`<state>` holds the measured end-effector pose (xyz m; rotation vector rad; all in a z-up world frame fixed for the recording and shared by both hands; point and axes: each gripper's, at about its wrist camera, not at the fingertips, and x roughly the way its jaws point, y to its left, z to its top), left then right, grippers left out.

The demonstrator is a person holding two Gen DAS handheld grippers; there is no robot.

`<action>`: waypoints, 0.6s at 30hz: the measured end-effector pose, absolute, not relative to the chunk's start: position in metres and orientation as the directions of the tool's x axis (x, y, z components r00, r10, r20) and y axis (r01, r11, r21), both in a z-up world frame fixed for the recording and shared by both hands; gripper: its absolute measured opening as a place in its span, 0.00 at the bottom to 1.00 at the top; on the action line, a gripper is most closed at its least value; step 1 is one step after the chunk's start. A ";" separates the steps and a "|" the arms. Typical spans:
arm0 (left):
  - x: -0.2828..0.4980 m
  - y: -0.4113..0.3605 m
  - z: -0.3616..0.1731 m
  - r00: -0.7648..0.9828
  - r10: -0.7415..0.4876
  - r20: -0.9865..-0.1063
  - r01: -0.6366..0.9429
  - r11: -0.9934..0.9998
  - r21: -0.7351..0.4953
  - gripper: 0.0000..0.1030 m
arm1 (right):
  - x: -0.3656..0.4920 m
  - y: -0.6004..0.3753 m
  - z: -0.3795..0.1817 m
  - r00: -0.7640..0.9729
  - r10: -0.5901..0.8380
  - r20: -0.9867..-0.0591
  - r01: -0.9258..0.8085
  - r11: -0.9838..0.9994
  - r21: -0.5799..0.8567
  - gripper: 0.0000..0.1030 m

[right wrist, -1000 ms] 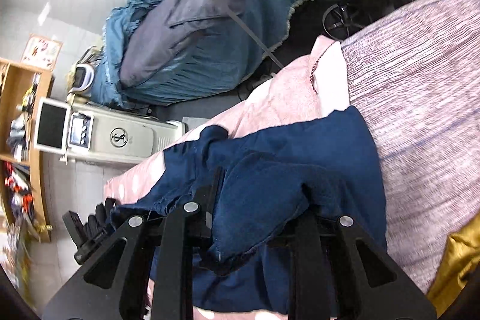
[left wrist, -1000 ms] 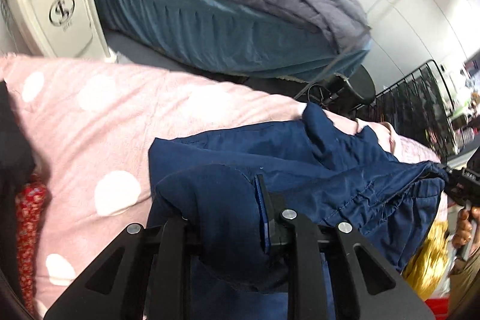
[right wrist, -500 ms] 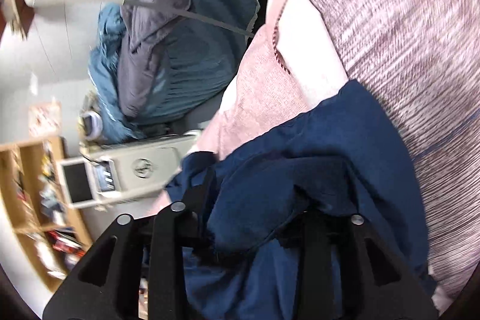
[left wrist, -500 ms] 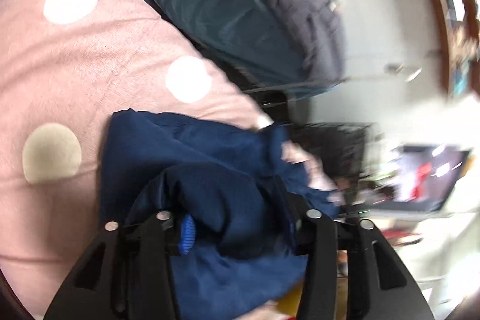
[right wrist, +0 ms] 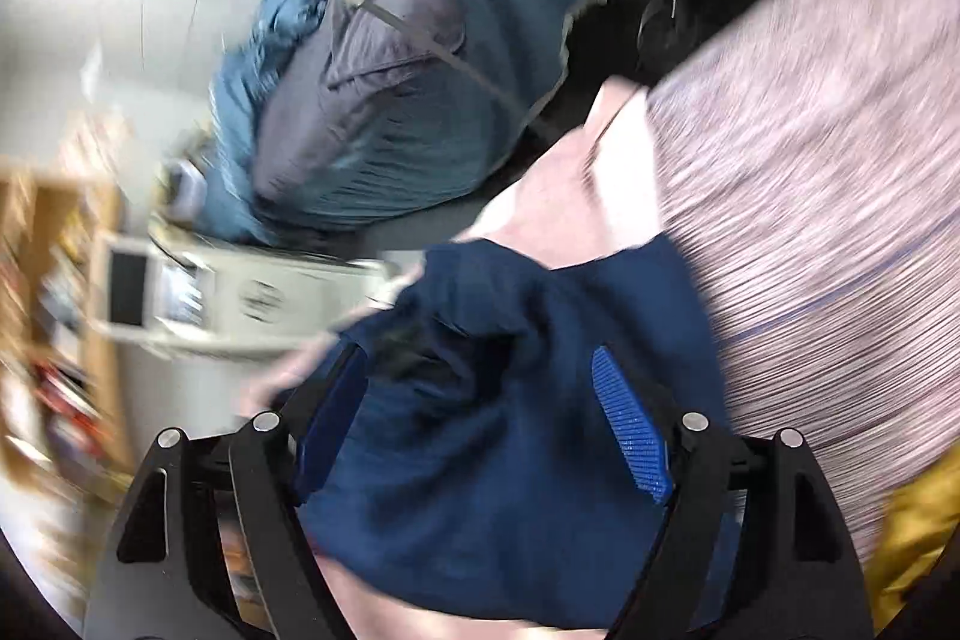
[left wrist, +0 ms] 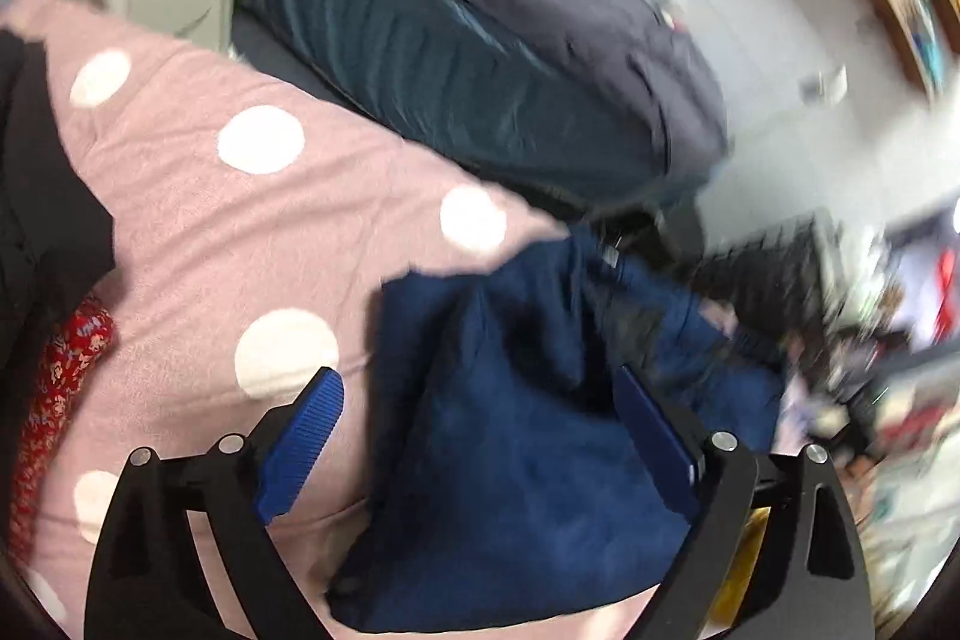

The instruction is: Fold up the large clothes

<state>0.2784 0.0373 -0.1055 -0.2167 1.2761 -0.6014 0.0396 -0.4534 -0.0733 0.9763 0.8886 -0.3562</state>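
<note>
Navy garment (left wrist: 510, 466) lies bunched on the pink dotted blanket (left wrist: 198, 220) covering the bed. Left gripper (left wrist: 474, 436) and right gripper (right wrist: 480, 424) both have fingers spread, gripping nothing, straddling the cloth, probably released to let the fold settle.

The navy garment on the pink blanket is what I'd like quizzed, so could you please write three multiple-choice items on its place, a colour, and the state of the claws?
1. Where does the navy garment lie?
A. On the pink dotted blanket
B. On the floor
C. On a chair

2. What colour are the claws' pads?
A. Red
B. Blue
C. White

3. How do the left claw and right claw stand?
A. Both clamped on cloth
B. One clamped
C. Both open

Answers:
1 A, the garment rests bunched on the blanket.
2 B, ribbed blue pads show in both wrist views.
3 C, the fingers are spread wide apart with the cloth loose between them.
</note>
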 end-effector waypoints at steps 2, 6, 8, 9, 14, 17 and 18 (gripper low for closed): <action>0.262 0.026 -0.123 0.144 -0.493 -0.858 0.323 0.843 -0.430 0.89 | 0.035 -0.441 -0.073 0.544 0.025 -0.838 0.641 0.632 0.435 0.75; 0.244 0.004 -0.162 0.091 -0.460 -0.883 0.296 0.860 -0.417 0.89 | 0.026 -0.420 -0.110 0.369 -0.045 -0.928 0.647 0.730 0.221 0.65; 0.240 -0.007 -0.167 0.113 -0.421 -0.900 0.329 0.871 -0.366 0.77 | 0.029 -0.411 -0.127 0.326 -0.032 -0.945 0.627 0.755 0.191 0.26; 0.239 -0.015 -0.167 0.141 -0.366 -0.920 0.364 0.883 -0.296 0.67 | 0.029 -0.407 -0.131 0.317 -0.038 -0.948 0.621 0.763 0.177 0.22; 0.264 -0.017 -0.177 0.165 -0.257 -0.952 0.325 0.926 -0.194 0.30 | 0.022 -0.424 -0.133 0.335 -0.094 -0.937 0.699 0.692 0.180 0.15; 0.279 -0.014 -0.195 0.150 -0.234 -0.961 0.303 0.936 -0.180 0.30 | 0.015 -0.444 -0.151 0.332 -0.065 -0.941 0.746 0.628 0.219 0.14; 0.280 -0.016 -0.200 0.135 -0.231 -0.963 0.297 0.937 -0.183 0.31 | 0.017 -0.445 -0.159 0.320 -0.059 -0.946 0.750 0.626 0.215 0.14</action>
